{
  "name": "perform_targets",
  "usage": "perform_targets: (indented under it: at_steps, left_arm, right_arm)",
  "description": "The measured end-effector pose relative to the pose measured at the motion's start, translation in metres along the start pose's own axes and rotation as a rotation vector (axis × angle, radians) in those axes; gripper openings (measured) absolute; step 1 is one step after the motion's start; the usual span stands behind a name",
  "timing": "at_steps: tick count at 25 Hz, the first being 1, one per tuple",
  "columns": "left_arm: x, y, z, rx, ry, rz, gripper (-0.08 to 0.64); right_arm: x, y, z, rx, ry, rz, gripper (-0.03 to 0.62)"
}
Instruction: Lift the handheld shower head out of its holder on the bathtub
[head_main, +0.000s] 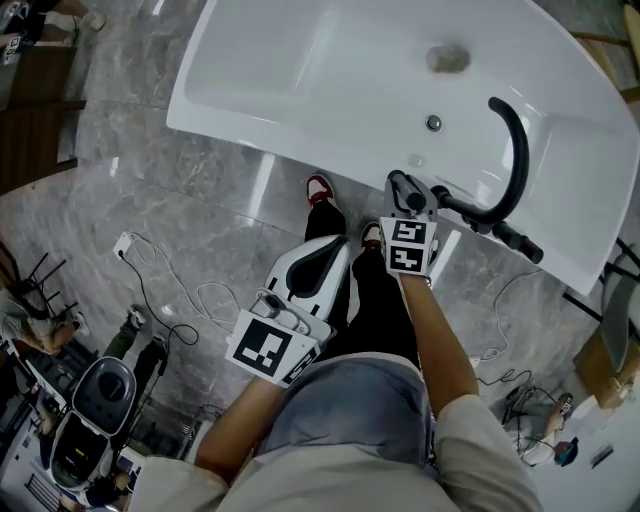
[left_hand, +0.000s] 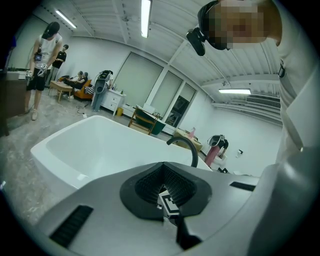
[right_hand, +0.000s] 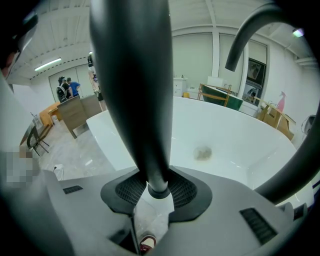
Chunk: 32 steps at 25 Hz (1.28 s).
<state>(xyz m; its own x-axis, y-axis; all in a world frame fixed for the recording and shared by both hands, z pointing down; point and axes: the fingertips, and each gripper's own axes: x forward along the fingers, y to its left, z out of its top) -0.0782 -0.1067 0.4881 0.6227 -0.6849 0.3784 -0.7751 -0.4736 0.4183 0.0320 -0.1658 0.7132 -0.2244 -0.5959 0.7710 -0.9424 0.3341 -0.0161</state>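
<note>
Black shower head: the black, stick-shaped handheld shower head stands at the near rim of the glossy white bathtub, right of centre in the head view, beside the foot of the black curved tube spout.
Holder: hidden under the gripper, so I cannot tell whether the shower head is seated in it.
Right gripper: the right gripper reaches the shower head from the lower side of the frame. In its own view the ribbed black pads sit against both sides of the narrow lower end, and I read that as a clamp.
Left gripper: the left gripper hangs over the grey marble floor, well apart from the tub. Its 2 jaws are together with nothing between them.
Step in hand: securing the hold before the lift.
Doing it well: keep the shaft centred in the pad grooves, then draw it out along its own length, not sideways, so the end does not bind. Steer clear of the spout arching at the upper right.
Long axis: in the right gripper view the shower head runs from the jaws straight to the top edge, leaning slightly left.
Pointing: wide end away from the gripper, narrow end at the pads. From overhead it looks foreshortened, so probably near upright.
</note>
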Motion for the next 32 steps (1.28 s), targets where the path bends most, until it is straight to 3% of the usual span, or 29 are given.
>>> perform_targets:
  at_steps: [32]
  left_arm:
    - [0.000,-0.010,-0.003,-0.032,-0.007,0.017,0.005]
  right_arm:
    - [-0.037,-0.001,0.002,-0.053,-0.021,0.015,0.144]
